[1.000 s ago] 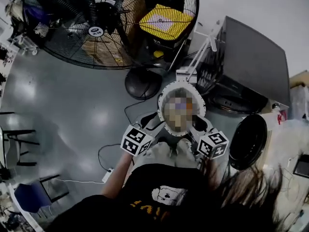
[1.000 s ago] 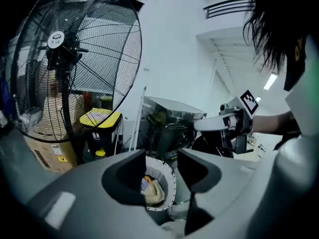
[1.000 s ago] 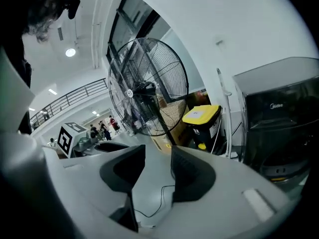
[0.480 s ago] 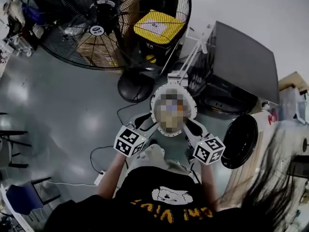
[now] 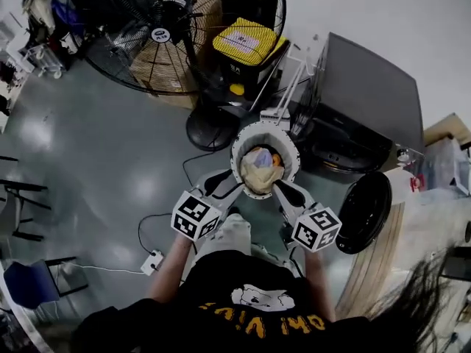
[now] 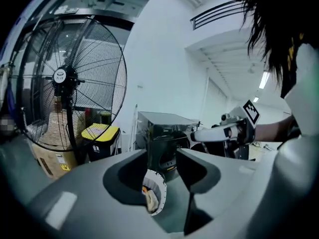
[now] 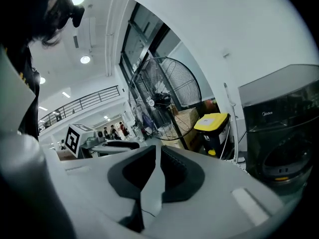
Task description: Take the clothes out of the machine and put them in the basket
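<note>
Left claw (image 6: 160, 154) gaped empty, right claw (image 7: 158, 151) had just closed empty, both beside the basket (image 5: 266, 126); a swing could tip it

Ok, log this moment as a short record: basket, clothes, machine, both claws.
basket: white, round, on the floor ahead of both claws
clothes: pale bundle with a bit of orange, lying in the basket
machine: dark, beside the basket, its door swung open
left claw: jaws apart, nothing between them
right claw: jaws have just been closing, now together, nothing held
nearby: big floor fan, yellow-lidded bin
</note>
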`<state>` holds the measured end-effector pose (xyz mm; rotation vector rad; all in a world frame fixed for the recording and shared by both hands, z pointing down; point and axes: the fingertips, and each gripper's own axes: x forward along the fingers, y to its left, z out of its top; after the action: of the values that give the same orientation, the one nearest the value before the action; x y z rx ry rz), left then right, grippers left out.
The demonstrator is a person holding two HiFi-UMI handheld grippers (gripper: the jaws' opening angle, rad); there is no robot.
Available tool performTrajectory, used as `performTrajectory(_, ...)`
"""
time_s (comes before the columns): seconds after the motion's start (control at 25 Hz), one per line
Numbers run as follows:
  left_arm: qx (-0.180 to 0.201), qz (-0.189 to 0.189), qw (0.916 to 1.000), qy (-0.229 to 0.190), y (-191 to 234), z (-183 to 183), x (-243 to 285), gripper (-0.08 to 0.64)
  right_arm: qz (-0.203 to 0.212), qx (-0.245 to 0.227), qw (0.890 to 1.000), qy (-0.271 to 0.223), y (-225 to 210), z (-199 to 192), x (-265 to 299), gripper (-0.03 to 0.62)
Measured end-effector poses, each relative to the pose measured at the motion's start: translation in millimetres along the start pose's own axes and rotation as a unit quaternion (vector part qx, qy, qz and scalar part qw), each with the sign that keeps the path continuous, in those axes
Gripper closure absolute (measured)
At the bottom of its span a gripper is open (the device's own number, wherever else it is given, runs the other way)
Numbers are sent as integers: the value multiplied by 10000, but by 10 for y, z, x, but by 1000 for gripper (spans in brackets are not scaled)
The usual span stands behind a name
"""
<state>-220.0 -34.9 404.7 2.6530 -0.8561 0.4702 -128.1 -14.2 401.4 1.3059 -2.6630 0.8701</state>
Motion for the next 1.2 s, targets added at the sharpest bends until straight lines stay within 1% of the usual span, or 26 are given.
performTrajectory(0.16,-54,154,9997,-169,-286,-27,-196,379,245,-103,9996,-56,215,-94,-202,571)
performTrajectory(0.32,-56,225,9995,-229,-553,-84,-388,402,456,-234,9987,-4,409,-212,-369,583)
performTrajectory(0.44,-79,273,9991,-322,-715,-106,-521,465,589,-310,9978,4,535,-266,-491,583)
performTrajectory(0.68,-54,393,9980,-483,-949,-160,-726,551,809,-483,9955,-39,777,-347,-670,583)
performTrajectory(0.96,1,320,9980,-549,-1177,-219,-813,557,844,-694,9939,-127,891,-402,-831,580)
performTrajectory(1.2,103,225,9983,-519,-1275,-218,-846,557,869,-817,9927,-168,972,-404,-889,578)
